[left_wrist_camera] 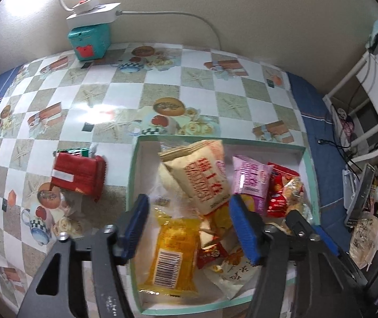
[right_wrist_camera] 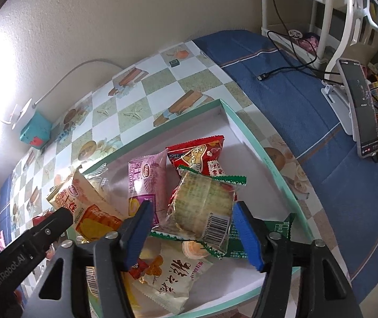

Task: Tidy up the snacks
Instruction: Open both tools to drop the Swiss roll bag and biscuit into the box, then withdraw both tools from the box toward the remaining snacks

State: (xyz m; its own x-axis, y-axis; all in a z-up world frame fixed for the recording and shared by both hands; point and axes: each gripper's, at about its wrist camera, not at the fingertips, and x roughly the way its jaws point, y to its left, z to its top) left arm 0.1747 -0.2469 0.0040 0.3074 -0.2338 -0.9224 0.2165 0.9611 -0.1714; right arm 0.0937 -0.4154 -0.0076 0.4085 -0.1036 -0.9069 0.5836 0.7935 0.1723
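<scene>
Item one, my left hand-held gripper (left_wrist_camera: 192,228): jaws wide apart, nothing between the blue pads (left_wrist_camera: 137,225), hanging over the near half of the box (left_wrist_camera: 309,164), low centre in the left wrist view. Item two, my right hand-held gripper (right_wrist_camera: 191,234): jaws also spread; the green-edged cracker pack (right_wrist_camera: 204,208) lies between the pads (right_wrist_camera: 247,235), but I cannot tell whether either pad touches it, so no grip is recorded. Item three, the box: shallow, white inside, mint-green rim, sitting on the bench (left_wrist_camera: 109,84) with its checked, starfish-printed cover, in the lower middle of both views. Contents, piled and overlapping: a cream wafer pack (left_wrist_camera: 202,177) tilted at centre, a pink wafer pack (left_wrist_camera: 250,177) just to its right, a red biscuit pack (left_wrist_camera: 281,188) against the right wall, a yellow pack (left_wrist_camera: 173,254) with a barcode at the near end, a small red sweet (left_wrist_camera: 211,254) beside it, and a white pack with black characters (right_wrist_camera: 167,275) near the front rim. Item four, outside the box: a red snack pack (left_wrist_camera: 78,175) lying on the bench, left of the box, apart from it. Item five, upper left of the left wrist view: a teal box (left_wrist_camera: 89,41) by the wall with a white power strip (left_wrist_camera: 93,13) on top.
</scene>
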